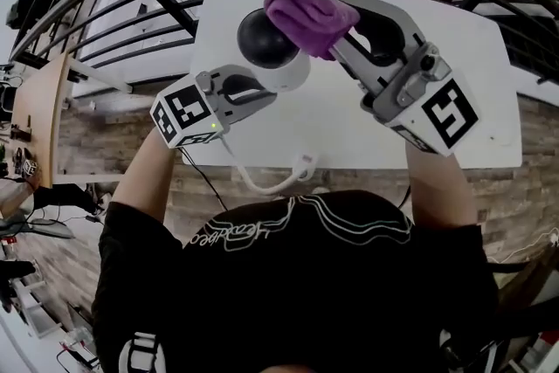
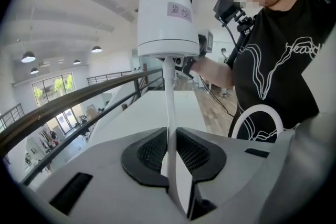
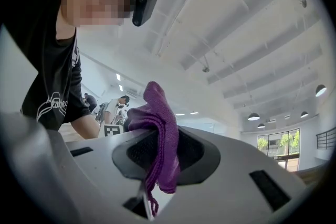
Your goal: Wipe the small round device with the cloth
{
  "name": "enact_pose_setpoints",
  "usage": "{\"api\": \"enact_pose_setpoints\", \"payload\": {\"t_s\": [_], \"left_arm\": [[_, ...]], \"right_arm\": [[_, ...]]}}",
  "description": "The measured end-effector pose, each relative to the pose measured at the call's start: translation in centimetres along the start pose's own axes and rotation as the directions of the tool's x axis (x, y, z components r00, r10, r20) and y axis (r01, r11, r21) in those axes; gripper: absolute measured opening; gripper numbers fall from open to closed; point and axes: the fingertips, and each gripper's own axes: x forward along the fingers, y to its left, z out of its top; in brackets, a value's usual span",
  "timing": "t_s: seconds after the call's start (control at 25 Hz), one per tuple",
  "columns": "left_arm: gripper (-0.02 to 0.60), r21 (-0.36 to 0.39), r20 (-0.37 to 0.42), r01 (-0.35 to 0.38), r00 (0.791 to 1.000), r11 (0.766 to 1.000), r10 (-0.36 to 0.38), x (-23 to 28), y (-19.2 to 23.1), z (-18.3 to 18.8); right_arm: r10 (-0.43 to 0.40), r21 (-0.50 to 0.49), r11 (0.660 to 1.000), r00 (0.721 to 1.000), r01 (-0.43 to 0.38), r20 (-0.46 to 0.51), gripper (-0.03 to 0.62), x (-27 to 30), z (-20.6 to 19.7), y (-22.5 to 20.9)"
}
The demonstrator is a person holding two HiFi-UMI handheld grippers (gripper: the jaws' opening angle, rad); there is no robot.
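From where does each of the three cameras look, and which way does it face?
Head view: on the person's head, facing down at the table, device, left gripper and right gripper; shirt and forearms show.
Left gripper view: on the left gripper, looking along jaws shut on the cable toward the device; shirt at right.
Right gripper view: on the right gripper, facing the ceiling, jaws shut on the cloth; shirt at left.
Shared: head and left gripper views show the device and cable.

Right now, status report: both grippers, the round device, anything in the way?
Left gripper shut on white cable. Right gripper shut on purple cloth, cloth over dark dome of small round device. Nothing in the way.
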Motion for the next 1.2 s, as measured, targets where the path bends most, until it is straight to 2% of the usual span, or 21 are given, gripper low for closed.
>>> {"api": "enact_pose_setpoints", "payload": {"t_s": [0.48, 0.68, 0.84, 1.2], "left_arm": [[0.06, -0.009, -0.014, -0.061, 0.998, 0.998, 0.061, 0.3, -0.2, -0.4], [0.06, -0.011, -0.003, -0.071, 0.997, 0.997, 0.071, 0.2, -0.4, -0.2], [0.06, -0.009, 0.004, -0.084, 0.996, 0.996, 0.084, 0.1, -0.8, -0.4], [0.06, -0.01, 0.01, -0.112, 0.994, 0.994, 0.112, 0.3, 0.2, -0.2]], "right_arm": [[0.085, -0.021, 0.996, 0.996, -0.085, -0.035, 0.072, -1.7, -1.3, 3.3], [0.093, -0.013, 0.996, 0.994, -0.094, -0.052, 0.072, -2.2, -1.5, 4.3], [0.101, -0.05, 0.993, 0.991, -0.106, -0.084, 0.072, -2.9, -2.4, 5.7], [0.125, -0.072, 0.988, 0.982, -0.136, -0.141, 0.072, -3.3, -4.5, 6.1]]}}
